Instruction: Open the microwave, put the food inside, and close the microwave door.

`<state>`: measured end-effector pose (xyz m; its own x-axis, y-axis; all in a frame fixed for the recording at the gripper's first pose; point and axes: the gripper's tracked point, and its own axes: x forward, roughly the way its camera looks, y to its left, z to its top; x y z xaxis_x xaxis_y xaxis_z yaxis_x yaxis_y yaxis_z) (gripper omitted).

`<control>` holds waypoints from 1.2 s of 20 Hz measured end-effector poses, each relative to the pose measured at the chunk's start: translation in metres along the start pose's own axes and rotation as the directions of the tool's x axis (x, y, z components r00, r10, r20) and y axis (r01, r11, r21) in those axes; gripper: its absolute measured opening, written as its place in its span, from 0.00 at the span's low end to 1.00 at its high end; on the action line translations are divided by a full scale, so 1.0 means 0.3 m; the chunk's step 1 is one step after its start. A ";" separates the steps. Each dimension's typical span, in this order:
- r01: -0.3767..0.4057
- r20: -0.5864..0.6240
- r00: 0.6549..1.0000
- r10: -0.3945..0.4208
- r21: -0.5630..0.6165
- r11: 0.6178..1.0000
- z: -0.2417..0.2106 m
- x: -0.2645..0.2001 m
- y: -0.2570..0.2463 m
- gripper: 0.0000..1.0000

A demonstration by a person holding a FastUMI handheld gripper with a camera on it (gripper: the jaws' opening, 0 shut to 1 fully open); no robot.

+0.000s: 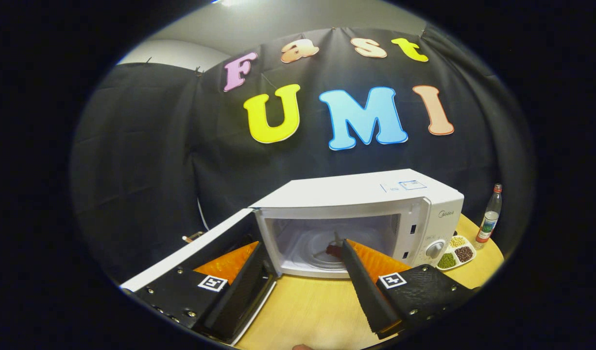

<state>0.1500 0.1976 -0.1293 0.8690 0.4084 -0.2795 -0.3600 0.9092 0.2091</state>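
Note:
A white microwave stands on the wooden table, its door swung wide open to the left. Inside, on the glass turntable, lies a small dark red piece of food, partly hidden by the tip of my right finger. My gripper is open, held back in front of the oven's mouth, with nothing between its fingers. The left finger lies over the lower edge of the open door.
Right of the microwave sits a small white divided dish with green, brown and pale beans. A bottle with a red cap stands behind it near the table's edge. Bare wooden table lies between my fingers.

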 end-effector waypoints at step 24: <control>-0.477 -0.172 0.869 0.464 -0.047 0.877 -0.334 -0.408 0.832 0.36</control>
<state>-0.0801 0.3826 -0.1368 0.5299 0.7904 -0.3074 -0.7466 0.6067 0.2729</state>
